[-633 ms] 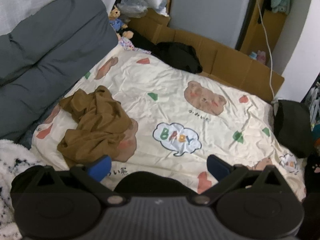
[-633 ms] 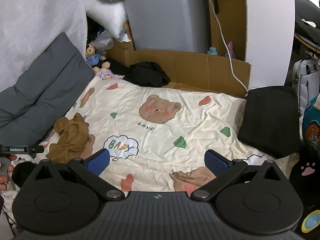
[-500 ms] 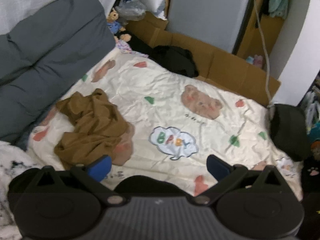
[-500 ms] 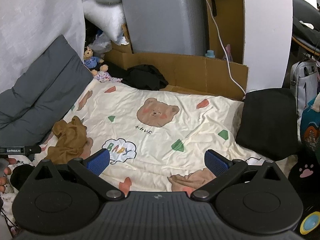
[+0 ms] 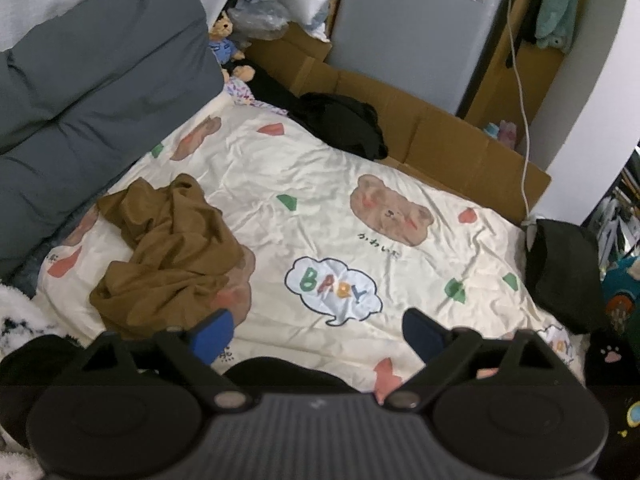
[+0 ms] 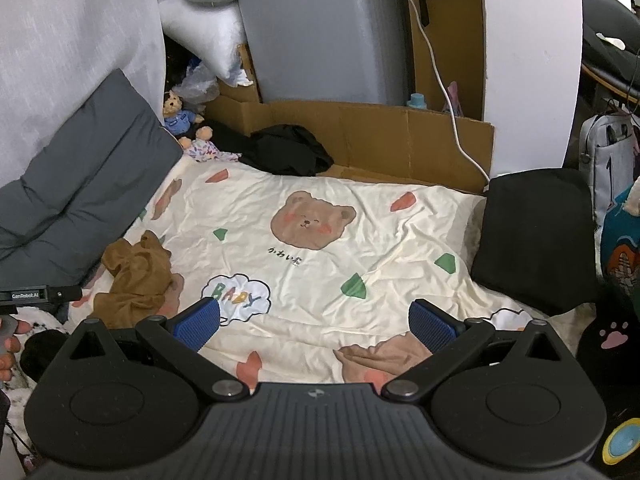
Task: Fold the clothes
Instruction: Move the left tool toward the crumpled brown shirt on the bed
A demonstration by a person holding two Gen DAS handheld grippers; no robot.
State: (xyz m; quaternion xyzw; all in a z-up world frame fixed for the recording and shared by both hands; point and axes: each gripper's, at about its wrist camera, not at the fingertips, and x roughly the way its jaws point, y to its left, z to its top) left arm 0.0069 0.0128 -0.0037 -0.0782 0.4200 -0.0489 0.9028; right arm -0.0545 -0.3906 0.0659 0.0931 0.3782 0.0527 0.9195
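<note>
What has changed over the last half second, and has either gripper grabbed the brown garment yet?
Nothing grabbed. Both views have shifted a little over the bed, so the hands moved slightly. The left gripper and right gripper stay open and empty. The crumpled brown garment lies untouched in the same spot on the bear-print quilt.

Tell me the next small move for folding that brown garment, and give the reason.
Probably bring the left tool down and over to the crumpled brown garment and pinch an edge. The garment lies bunched on the cream bedsheet beside the grey cushion, just ahead of the tool's left finger. Both tools stand open and empty, and the right tool is farther from it.
</note>
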